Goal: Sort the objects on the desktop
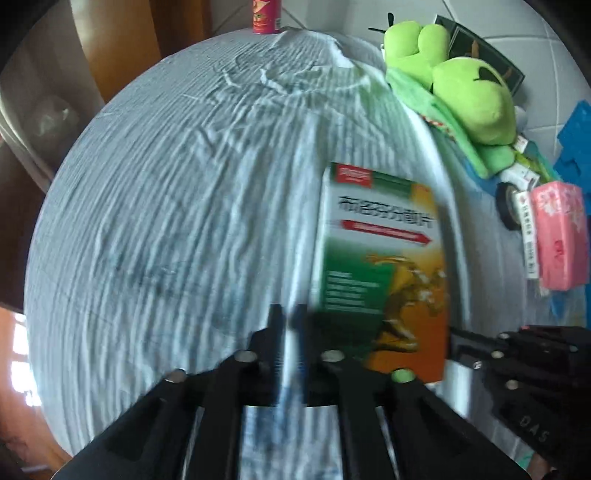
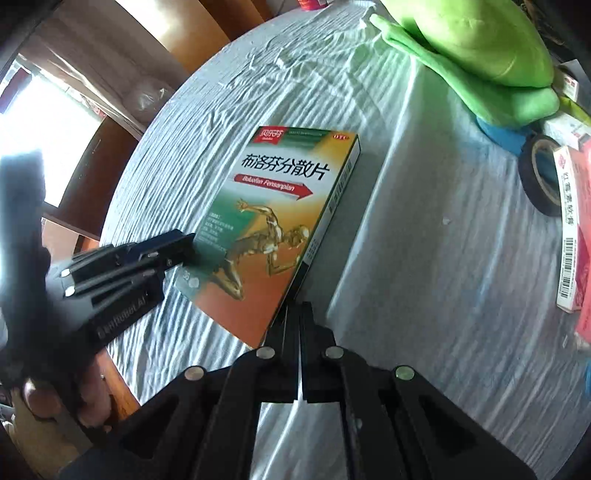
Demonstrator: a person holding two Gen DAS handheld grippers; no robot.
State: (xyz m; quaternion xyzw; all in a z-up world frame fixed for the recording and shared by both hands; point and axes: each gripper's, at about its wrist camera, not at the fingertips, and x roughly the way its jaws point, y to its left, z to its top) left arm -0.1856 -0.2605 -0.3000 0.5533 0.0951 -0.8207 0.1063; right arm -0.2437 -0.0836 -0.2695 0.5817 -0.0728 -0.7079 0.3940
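Note:
A flat medicine box [image 2: 280,214], green, white and orange with a golden running figure, lies face up on the white-clothed table [image 2: 424,240]. My right gripper [image 2: 293,310] is shut, its tips right at the box's near right edge with nothing between them. My left gripper [image 2: 184,243], held by a hand, is shut too, its tip against the box's left edge. In the left wrist view the box [image 1: 384,258] is blurred, just right of my left gripper [image 1: 290,314], and my right gripper [image 1: 458,338] comes in from the right at the box's lower corner.
A green plush toy [image 1: 469,92] lies at the far right of the table over a blue item. A black tape roll [image 2: 539,177], a white and red carton [image 2: 569,229] and a pink packet [image 1: 561,236] crowd the right edge. A red can [image 1: 266,14] stands at the back.

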